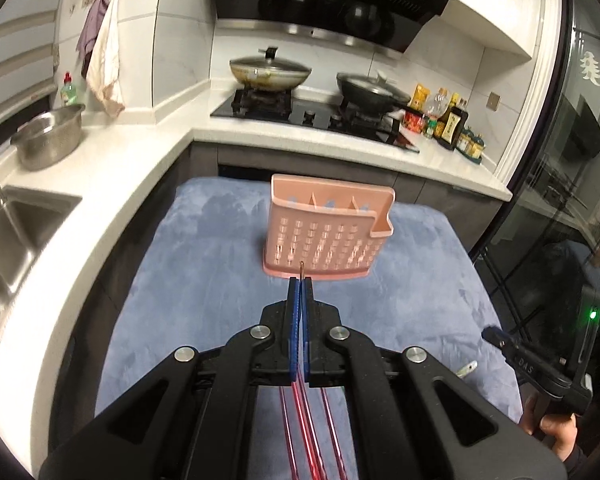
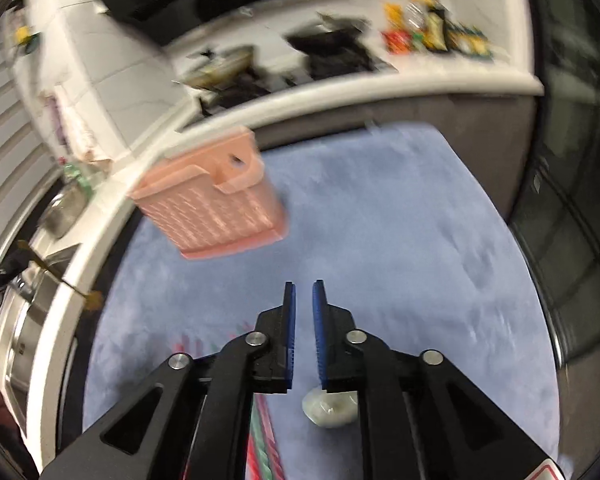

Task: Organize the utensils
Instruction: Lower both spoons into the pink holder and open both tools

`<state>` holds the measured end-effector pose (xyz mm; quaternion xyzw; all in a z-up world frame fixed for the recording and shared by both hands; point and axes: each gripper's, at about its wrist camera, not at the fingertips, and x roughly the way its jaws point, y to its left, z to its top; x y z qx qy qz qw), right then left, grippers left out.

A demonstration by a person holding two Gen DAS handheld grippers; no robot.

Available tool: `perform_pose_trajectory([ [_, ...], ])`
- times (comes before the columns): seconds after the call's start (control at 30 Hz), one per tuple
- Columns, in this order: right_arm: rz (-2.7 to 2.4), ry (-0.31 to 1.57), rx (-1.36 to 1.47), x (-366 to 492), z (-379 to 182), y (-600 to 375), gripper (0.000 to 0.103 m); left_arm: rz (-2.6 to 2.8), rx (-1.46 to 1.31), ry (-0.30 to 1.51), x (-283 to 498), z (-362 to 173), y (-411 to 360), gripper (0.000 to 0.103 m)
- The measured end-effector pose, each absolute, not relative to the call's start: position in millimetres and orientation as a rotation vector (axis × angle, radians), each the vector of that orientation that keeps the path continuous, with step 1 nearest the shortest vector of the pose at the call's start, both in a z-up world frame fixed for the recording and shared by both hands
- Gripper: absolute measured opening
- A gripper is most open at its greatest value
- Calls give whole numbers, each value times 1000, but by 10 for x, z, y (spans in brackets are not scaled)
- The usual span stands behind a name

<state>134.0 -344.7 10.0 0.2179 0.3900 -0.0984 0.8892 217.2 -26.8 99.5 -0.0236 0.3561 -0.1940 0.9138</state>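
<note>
Left wrist: left gripper (image 1: 300,280) level toward caddy (image 1: 328,232).

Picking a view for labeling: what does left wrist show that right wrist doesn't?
Left wrist only: the left gripper shut on a thin utensil, the holder's inner dividers, sharp stove pots. Right wrist only: the right gripper open and empty, a whitish object under it, heavy blur. Both: pink holder upright on blue mat, red-pink sticks near the camera.
</note>
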Motion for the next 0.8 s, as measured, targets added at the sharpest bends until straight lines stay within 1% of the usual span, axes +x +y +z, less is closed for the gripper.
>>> perform_pose_trajectory([
  [0.17,-249,920,593,1112,-455,-3750,20,-398,-52,776,2065,807,-225,1],
  [0.23,-265,929,644,1086,-606,-3843,32,-393,-57,792,2034,751,-220,1],
  [0.3,-276,930,658,1063,-686,-3850,38,-391,-64,804,2016,709,-220,1],
  [0.47,-261,923,698,1076,-838,-3895,41,-384,-47,818,1965,626,-276,1],
  [0.53,-269,912,710,1109,-869,-3939,47,-387,-45,828,1964,598,-296,1],
  [0.7,-251,883,777,1155,-935,-4107,47,-388,-36,849,1960,536,-356,1],
  [0.77,-240,880,778,1180,-930,-4123,38,-388,-36,853,1964,524,-370,1],
  [0.8,-228,882,777,1189,-927,-4120,22,-386,-36,854,1968,520,-377,1],
])
